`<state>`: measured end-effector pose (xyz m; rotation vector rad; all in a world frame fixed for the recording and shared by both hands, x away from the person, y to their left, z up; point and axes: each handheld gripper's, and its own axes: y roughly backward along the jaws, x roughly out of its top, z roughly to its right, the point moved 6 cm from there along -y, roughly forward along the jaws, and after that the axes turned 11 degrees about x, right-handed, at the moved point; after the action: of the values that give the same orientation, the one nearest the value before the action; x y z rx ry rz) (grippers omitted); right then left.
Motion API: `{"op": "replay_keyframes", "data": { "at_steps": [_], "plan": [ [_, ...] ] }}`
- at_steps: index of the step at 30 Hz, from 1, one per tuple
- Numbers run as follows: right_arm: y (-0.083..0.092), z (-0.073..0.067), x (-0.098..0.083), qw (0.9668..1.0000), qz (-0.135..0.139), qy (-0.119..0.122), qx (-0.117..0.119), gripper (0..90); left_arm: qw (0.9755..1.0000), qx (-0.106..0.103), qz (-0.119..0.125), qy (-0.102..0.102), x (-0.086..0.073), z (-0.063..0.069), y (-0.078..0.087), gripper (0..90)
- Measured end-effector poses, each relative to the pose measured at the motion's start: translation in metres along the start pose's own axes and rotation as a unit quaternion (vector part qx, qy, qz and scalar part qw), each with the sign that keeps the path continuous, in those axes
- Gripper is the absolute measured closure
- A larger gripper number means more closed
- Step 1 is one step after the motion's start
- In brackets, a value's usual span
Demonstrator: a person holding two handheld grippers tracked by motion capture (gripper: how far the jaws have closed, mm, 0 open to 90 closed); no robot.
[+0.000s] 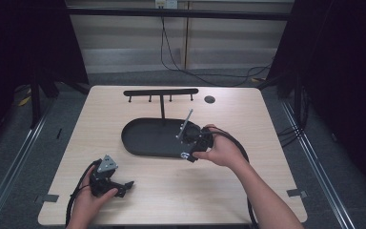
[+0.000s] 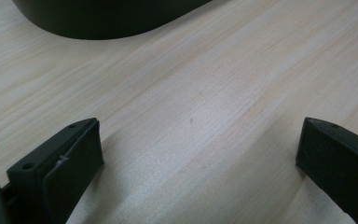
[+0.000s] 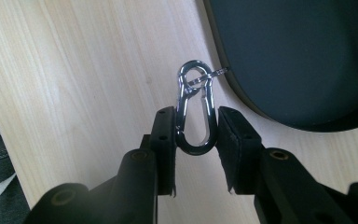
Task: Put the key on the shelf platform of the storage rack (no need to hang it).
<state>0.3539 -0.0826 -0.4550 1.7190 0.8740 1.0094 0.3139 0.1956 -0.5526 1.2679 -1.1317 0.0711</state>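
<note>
A silver carabiner [image 3: 195,109] with a small ring through its top eye sits between the two black jaws of my right gripper [image 3: 196,126], which is shut on its sides. In the high view the right gripper [image 1: 187,153] is held at the near right rim of a black oval tray [image 1: 143,138], with the carabiner [image 1: 184,155] glinting at its tip just over the wood. My left gripper [image 1: 124,188] rests low over the table's front left, jaws wide open. Bare wood lies between the left gripper's [image 2: 200,144] jaws.
A black T-shaped rack [image 1: 161,92] with several small hooks rises from the tray's far side. A round cable hole [image 1: 209,99] lies at the table's back right. The tray's edge [image 2: 107,18] lies ahead of the left gripper. Cables trail from both grippers.
</note>
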Motion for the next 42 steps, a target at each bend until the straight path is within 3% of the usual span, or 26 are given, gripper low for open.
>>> {"op": "replay_keyframes", "data": {
  "at_steps": [19,27,42],
  "plan": [
    [0.007,0.007,0.013,0.9999,0.007,-0.007,-0.014,68.4,1.0000,0.000,0.000,0.000,0.000,0.000,0.000,0.0],
    [0.006,0.015,0.019,0.9996,0.013,-0.009,-0.022,68.4,1.0000,0.001,0.000,-0.002,0.000,0.000,0.000,0.0],
    [0.002,0.035,0.021,0.9985,0.025,-0.037,-0.031,68.4,1.0000,0.000,0.000,0.000,0.000,0.000,0.000,0.0]
  ]
}}
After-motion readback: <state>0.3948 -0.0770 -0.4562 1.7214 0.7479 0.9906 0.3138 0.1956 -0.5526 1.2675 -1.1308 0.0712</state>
